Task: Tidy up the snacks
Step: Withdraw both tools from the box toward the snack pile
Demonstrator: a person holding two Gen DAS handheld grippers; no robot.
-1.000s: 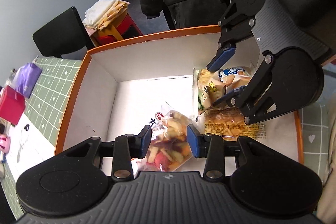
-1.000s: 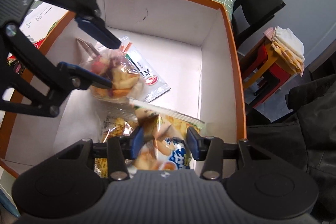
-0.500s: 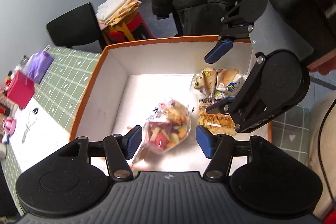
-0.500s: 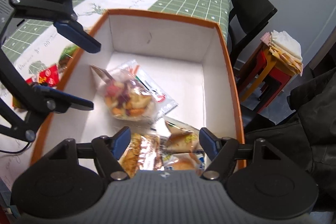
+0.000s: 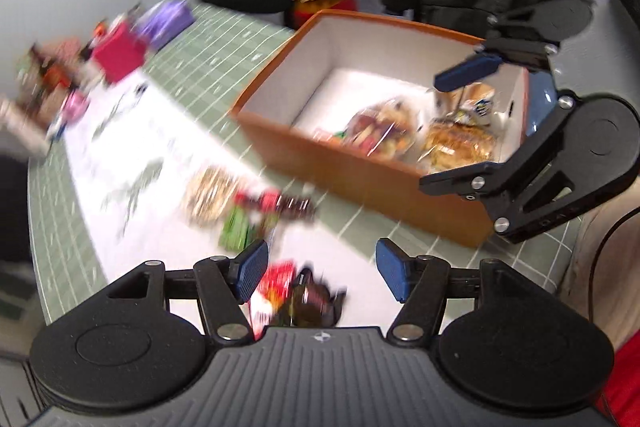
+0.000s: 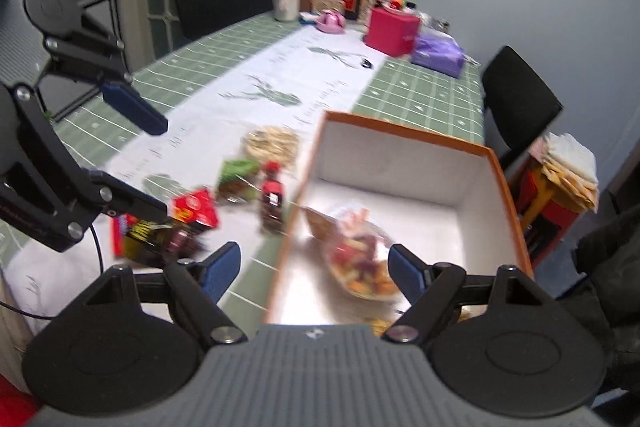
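Orange box (image 6: 506,187) with white inside on green-checked surface (image 6: 420,87), clear bag of mixed snacks (image 6: 360,259) and bread packs (image 5: 456,143) inside, loose packets (image 5: 240,203) beside it, left tongs (image 5: 320,269) and right tongs (image 6: 316,267) just opened wide, both empty

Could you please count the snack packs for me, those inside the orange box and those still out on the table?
In the orange box: 3 (mixed crisps bag, pastry pack, blue-printed pack)
On the table: 5, though blurred (cracker pack, green pack, red-capped pack, red pack, dark pack)
Total: 8
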